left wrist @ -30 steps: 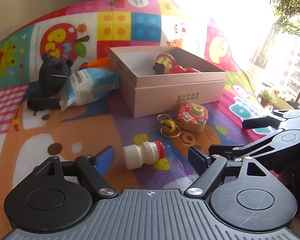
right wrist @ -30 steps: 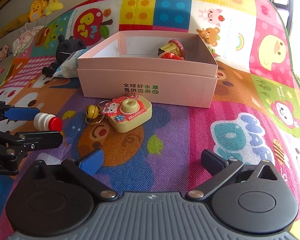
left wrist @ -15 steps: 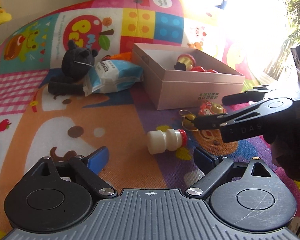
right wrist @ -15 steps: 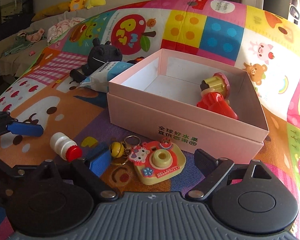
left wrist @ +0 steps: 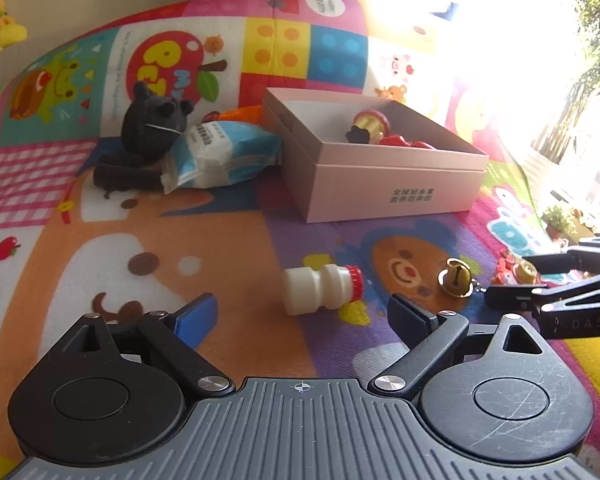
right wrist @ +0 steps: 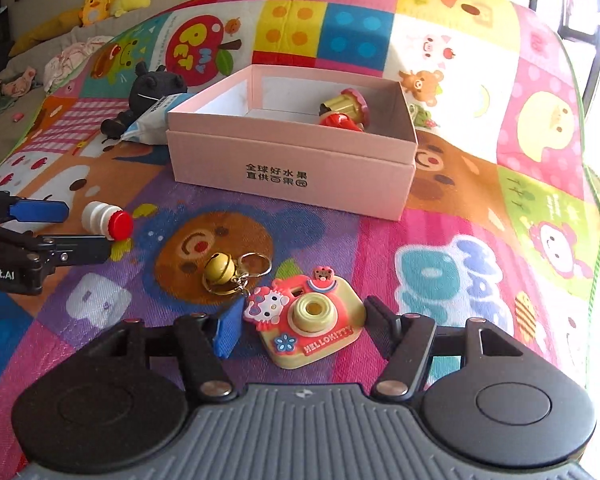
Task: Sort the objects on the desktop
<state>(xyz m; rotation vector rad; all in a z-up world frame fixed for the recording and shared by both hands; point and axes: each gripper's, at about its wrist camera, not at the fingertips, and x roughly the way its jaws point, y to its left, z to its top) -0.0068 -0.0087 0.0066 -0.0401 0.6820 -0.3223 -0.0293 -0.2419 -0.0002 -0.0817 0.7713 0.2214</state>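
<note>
Right gripper (right wrist: 296,328) low over the mat (right wrist: 440,240), jaws closing with the toy camera (right wrist: 306,320) between them; pads just beside its flanks, the blue left pad at the kitty-face side, the dark right pad at the far corner, contact not yet clear, so not a firm clamp as seen. Camera flat on the mat, lens up, long axis running across the jaw gap, roughly along the closing line. Bell keyring (right wrist: 220,274) chained to the camera's upper left corner, lying just beyond the left pad and likely to trail along on a lift. Pink box (right wrist: 288,172) straight ahead of the right gripper, open-topped, a red and yellow toy (right wrist: 344,114) already in its far right corner. Left gripper (left wrist: 300,316) wide apart, closing slightly, nothing between the pads; small white bottle (left wrist: 320,288) on its side just ahead of the gap, red cap pointing right, long axis across the jaws and not along them. Probably the right hand's pick first: camera nearer to it and already bracketed, the bottle nearer to the left. Plush (left wrist: 152,128) and wipes pack (left wrist: 220,152) well apart to the left of the box.
</note>
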